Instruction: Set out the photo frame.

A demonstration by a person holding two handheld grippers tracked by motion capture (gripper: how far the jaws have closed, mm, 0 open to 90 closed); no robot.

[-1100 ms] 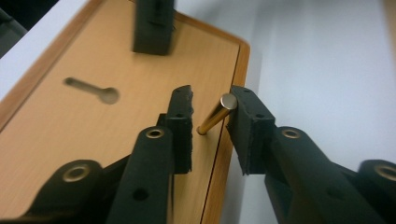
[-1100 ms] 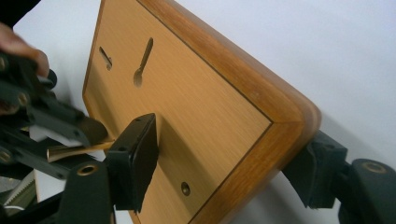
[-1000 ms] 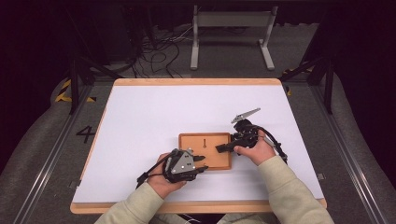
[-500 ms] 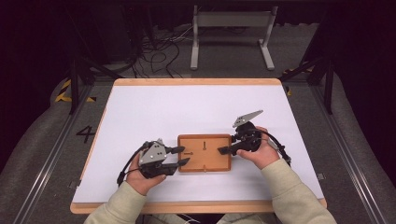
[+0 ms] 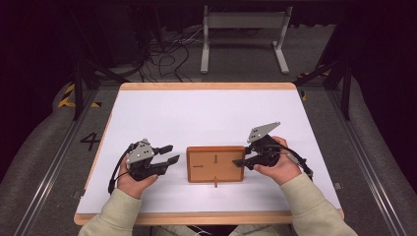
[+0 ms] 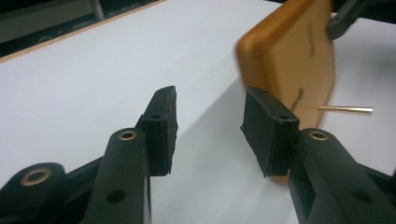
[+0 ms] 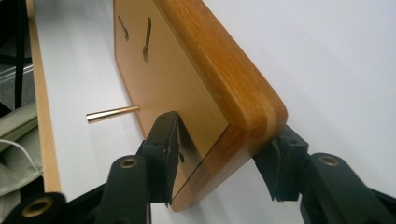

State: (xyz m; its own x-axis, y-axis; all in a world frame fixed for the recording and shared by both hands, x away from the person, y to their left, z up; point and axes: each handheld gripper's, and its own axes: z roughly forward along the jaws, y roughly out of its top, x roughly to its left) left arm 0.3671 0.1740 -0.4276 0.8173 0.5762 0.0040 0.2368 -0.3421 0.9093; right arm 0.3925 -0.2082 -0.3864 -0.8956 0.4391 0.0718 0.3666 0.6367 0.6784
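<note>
Leftward off the wooden board [image 5: 216, 164] goes the left gripper [image 5: 168, 155], jaws just opening, half-wide and empty. Its long axis running left-right at the table's [image 5: 206, 113] near middle, the board's right end sits clamped in the right gripper [image 5: 240, 162], jaws just closing.

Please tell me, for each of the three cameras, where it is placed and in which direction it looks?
High view: above the person's side, looking forward and down on the table; forearms, left gripper and right gripper show.
Left gripper view: on the left gripper, looking past open jaws toward the wooden board.
Right gripper view: on the right gripper, jaws around the board's corner.
All share the board and its brass pin.
</note>
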